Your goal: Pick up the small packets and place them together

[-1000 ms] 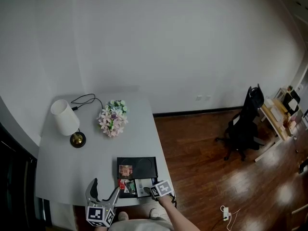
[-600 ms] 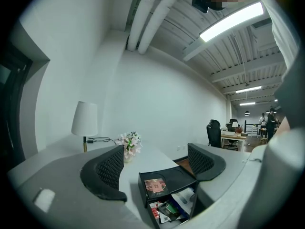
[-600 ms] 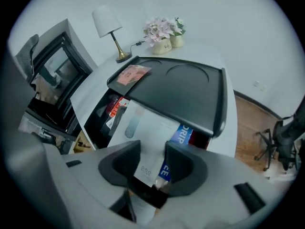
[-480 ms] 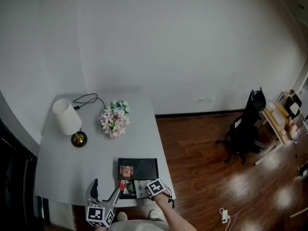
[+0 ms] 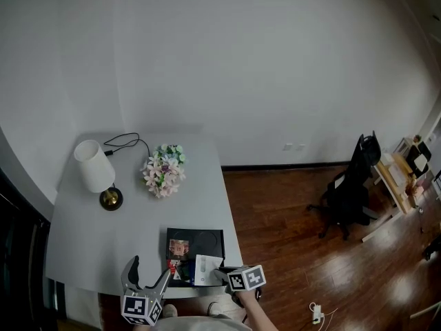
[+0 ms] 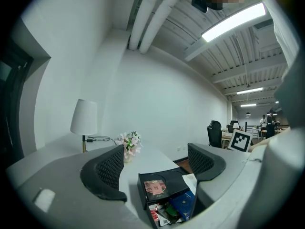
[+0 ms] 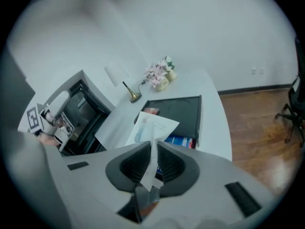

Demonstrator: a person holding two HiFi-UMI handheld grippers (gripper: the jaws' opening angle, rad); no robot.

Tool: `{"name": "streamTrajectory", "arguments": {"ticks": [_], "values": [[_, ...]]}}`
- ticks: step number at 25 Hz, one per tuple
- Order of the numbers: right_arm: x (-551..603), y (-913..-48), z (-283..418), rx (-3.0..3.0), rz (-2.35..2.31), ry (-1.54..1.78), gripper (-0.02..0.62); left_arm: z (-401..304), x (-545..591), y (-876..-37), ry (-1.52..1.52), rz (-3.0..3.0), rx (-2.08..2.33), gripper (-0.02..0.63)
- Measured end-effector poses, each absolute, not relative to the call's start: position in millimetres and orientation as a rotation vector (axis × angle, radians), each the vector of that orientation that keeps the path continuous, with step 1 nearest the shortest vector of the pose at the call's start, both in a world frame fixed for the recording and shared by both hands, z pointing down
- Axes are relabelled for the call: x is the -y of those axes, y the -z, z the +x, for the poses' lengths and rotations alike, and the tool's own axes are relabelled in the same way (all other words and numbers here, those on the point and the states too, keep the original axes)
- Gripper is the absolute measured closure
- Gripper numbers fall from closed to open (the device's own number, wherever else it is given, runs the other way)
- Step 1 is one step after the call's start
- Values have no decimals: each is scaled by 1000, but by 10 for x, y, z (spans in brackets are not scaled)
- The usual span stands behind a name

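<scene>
Near the table's front edge lies a black tray [image 5: 207, 238] with small packets: a pink one [image 5: 180, 246] on it, and a red and a green one [image 5: 178, 267] in front. My right gripper [image 5: 222, 274] has just been closing and is shut on a white packet [image 5: 204, 269], held lifted over the tray's front. In the right gripper view the white packet [image 7: 153, 128] sticks up between the pads [image 7: 133, 166], above a blue packet [image 7: 181, 140]. My left gripper [image 5: 151, 267] hangs open and empty at the tray's left, apart from everything.
A white lamp [image 5: 93, 168] with a brass base and its black cable [image 5: 122, 143] stand at the table's back left. Beside them is a bunch of flowers [image 5: 164, 171]. Right of the table edge [image 5: 233, 226] is wooden floor with a black office chair [image 5: 351, 188].
My right gripper has closed on the white packet and risen with it, drawing back to the right. The left gripper has stayed still.
</scene>
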State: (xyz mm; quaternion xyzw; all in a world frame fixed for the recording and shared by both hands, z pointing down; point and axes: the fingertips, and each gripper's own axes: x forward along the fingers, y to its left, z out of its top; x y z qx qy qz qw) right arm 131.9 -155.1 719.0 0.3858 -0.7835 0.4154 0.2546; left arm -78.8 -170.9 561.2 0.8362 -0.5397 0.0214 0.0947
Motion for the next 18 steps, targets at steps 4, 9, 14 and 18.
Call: {"name": "streamTrajectory", "arguments": {"ticks": [4, 9, 14, 18], "values": [[2037, -7120, 1419, 2150, 1093, -1042, 540, -758, 1736, -5606, -53, 2489, 1595, 187], [2556, -7430, 1473, 2000, 1124, -961, 518, -776, 1693, -5565, -44, 2489, 1609, 187], [2726, -7668, 1563, 1859, 1190, -927, 508, -909, 1678, -5537, -23, 2459, 1660, 187], [2856, -7583, 1623, 1913, 1328, -795, 233, -998, 1677, -5541, -19, 2442, 1687, 187]]}}
